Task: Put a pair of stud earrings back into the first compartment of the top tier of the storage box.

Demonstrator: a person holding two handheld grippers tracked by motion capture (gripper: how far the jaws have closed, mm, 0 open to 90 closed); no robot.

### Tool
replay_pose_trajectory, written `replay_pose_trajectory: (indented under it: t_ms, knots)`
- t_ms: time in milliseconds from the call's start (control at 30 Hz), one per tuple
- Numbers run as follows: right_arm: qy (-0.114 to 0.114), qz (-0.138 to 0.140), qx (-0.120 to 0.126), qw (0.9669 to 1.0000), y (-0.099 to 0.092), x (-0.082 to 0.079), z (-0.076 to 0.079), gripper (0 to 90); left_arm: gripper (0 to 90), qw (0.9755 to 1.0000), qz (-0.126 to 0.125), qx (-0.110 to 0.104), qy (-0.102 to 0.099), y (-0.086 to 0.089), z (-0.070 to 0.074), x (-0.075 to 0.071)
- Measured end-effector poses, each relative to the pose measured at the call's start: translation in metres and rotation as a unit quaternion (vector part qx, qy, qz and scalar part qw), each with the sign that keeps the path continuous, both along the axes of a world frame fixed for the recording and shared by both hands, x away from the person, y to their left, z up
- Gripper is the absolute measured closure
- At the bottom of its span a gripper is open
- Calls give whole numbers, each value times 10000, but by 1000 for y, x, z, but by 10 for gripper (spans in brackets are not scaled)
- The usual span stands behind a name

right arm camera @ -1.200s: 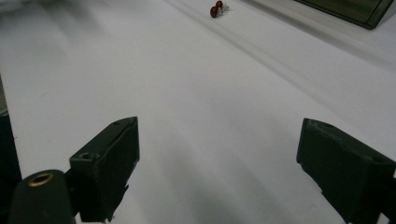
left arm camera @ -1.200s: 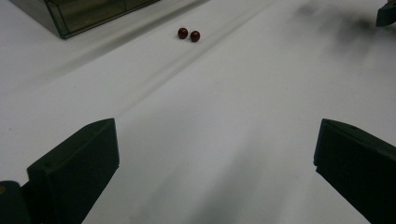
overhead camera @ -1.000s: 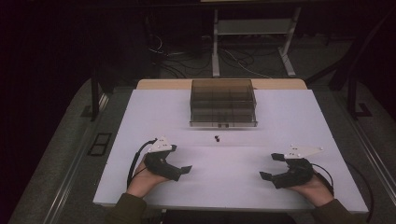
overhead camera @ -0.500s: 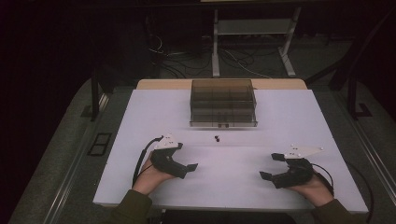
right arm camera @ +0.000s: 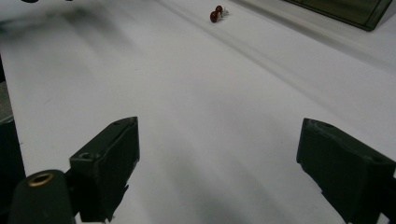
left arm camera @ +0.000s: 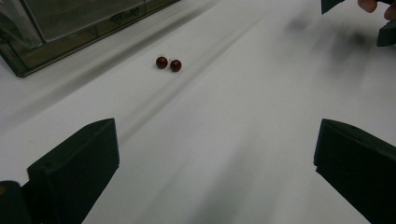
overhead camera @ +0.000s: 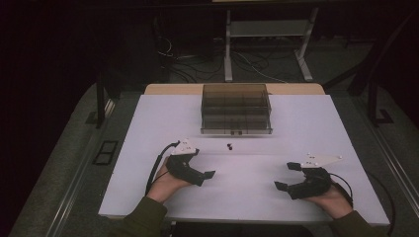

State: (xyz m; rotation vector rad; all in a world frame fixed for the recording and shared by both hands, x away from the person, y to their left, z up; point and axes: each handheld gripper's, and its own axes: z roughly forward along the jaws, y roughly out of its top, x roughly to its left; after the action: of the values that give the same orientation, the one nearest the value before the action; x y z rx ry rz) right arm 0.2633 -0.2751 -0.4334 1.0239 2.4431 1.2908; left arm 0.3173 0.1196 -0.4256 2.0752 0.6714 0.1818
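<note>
A big white table [overhead camera: 316,123] fills the room's middle. At its far edge sits a clear box [overhead camera: 236,108] with little rooms inside — likely where small things get put away. Closer to the person, the left gripper [overhead camera: 205,174] points toward the middle, jaws spread wide and holding nothing. The right gripper [overhead camera: 285,175] rests low near the front edge, jaws spread wide too, also empty — I think it waits its turn. Smallest of all are two red beads [left arm camera: 168,63], side by side on the bare table just in front of the box, well apart from both grippers. The left one is nearer, so it will probably go for them.
</note>
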Motion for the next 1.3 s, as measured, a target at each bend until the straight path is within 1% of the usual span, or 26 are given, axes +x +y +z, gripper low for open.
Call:
replay_pose_trajectory:
  t_ms: [67, 167, 300, 333, 567, 633, 767, 833, 900, 967, 1000, 1167, 1300]
  knots:
    - [0, -2, 17, 10000, 0, 0, 0, 126, 0, 10000, -22, -6, -7, -2, 0, 1]
    - [15, -7, 15, 10000, 0, 1, 0, 126, 0, 10000, 9, -59, 13, -4, 0, 3]
    - [-3, -8, 25, 10000, 0, 1, 0, 126, 0, 10000, 0, 12, 10, -7, -2, 4]
    - [0, -9, 24, 10000, 0, 1, 0, 126, 0, 10000, 22, -21, 13, -8, -2, 5]
    - [-2, -53, 41, 10000, -1, 0, 1, 126, 0, 10000, 9, 16, -48, -15, -1, 8]
    - [-30, -79, 47, 10000, -1, 0, 1, 126, 21, 10000, 8, 22, -78, -17, 0, 9]
    - [-11, -103, 58, 9999, -2, 1, 1, 126, 42, 9999, 53, 18, -84, -21, 0, 12]
    - [-9, -98, 56, 9999, -2, 1, 2, 126, 54, 9999, 39, 50, -106, -24, 0, 14]
    - [-11, -96, 53, 9999, -2, 1, 1, 126, 63, 9999, 66, 58, -85, -27, 0, 16]
    - [-6, -97, 60, 9999, -1, 0, 1, 126, 102, 9998, 146, 88, -75, -29, 0, 16]
    - [-5, -99, 62, 9999, -1, 0, 1, 126, 123, 9997, 150, 126, -126, -30, -1, 17]
    - [-7, -99, 56, 9999, -2, 1, 1, 126, 148, 9996, 200, 149, -132, -34, -1, 19]
    - [-10, -100, 56, 9999, -1, 0, 1, 126, 193, 9995, 205, 179, -146, -37, -1, 22]
